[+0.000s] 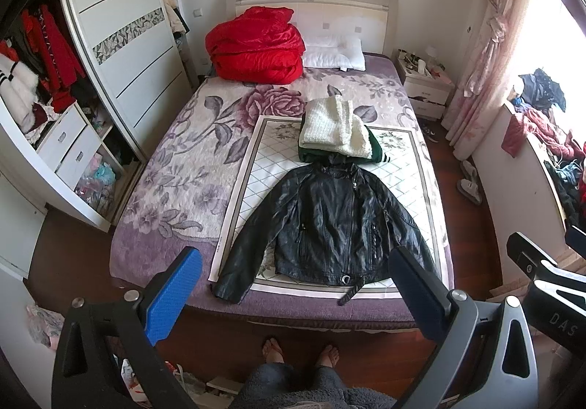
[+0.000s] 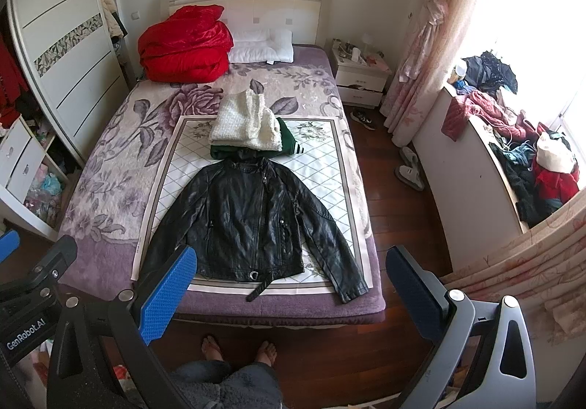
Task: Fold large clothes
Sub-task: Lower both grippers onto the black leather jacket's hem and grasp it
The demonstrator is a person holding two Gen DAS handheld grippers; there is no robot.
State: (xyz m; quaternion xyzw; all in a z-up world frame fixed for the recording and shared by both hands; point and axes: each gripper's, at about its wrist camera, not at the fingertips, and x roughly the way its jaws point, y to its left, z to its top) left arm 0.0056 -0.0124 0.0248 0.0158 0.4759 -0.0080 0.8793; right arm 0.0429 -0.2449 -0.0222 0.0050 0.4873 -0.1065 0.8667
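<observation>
Our left claw [image 1: 295,293] and right claw [image 2: 291,293] gape wide, gripping nothing. The black jacket [image 1: 329,222] lies spread on the bed [image 1: 164,167]; only our left view shows the open wardrobe [image 1: 40,79] stuffed with clothes.

The left claw [image 1: 296,290] has two long fingers faced with bright blue, dimpled pads [image 1: 172,295], set on black and grey metal arms with triangular cut-outs and round silver screws. The right claw [image 2: 291,290] has the same build; white "GenRobot.AI" lettering marks a black housing. Below are bare feet [image 1: 273,350] and fuzzy grey trousers [image 1: 293,387].
</observation>
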